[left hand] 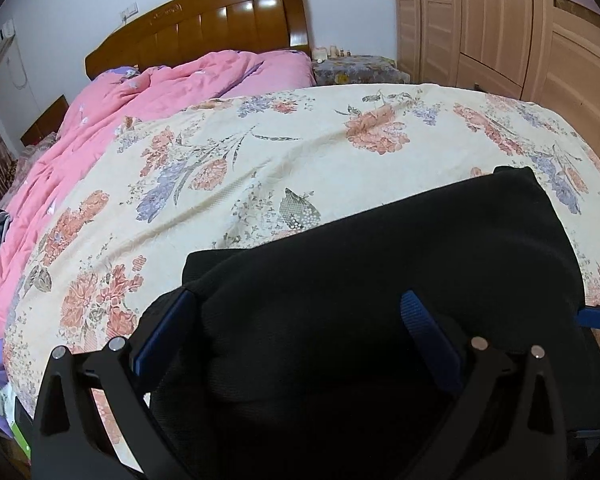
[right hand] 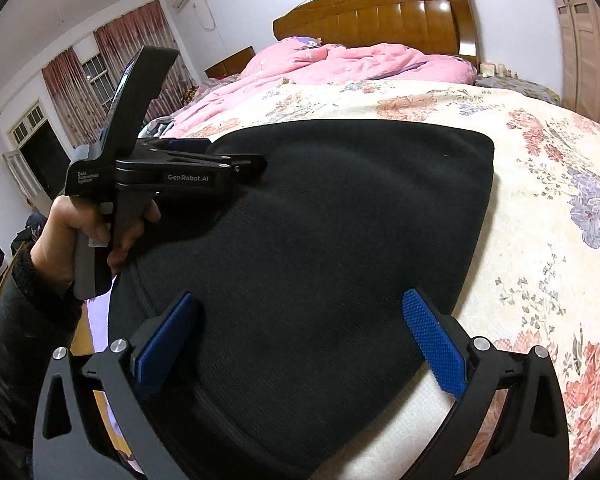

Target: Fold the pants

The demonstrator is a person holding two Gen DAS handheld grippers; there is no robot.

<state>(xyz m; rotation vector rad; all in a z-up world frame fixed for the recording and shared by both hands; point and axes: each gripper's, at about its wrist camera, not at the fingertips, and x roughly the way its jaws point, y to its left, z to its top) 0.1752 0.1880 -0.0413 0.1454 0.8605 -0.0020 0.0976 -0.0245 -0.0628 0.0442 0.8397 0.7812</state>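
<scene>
Nearest the lens in the right wrist view, the right gripper (right hand: 300, 340) fills the bottom of the frame, its two blue pads (right hand: 434, 346) spread wide with nothing between them, poised over the near edge of the black pants (right hand: 320, 220). In the left wrist view the left gripper (left hand: 300, 328) sits just as low in the frame, also spread wide, its blue pads either side of a raised hump of the same cloth without pinching it. From the right wrist view, this tool appears at centre left, held in a hand (right hand: 72, 236) at the garment's left edge.

The pants lie on the floral bedspread (left hand: 300, 152), filling the lower centre of both frames, near the bed's foot edge. They look like a thick, matte, fine-ribbed knit, already doubled into a broad, rounded-cornered slab, with a seam curving along the lower left.

Such fabric should be soft, limp and fairly light, not slippery, and will sag wherever unsupported. The sensible holds are probably the two near corners, pinching all layers together so the fold carries evenly.
</scene>
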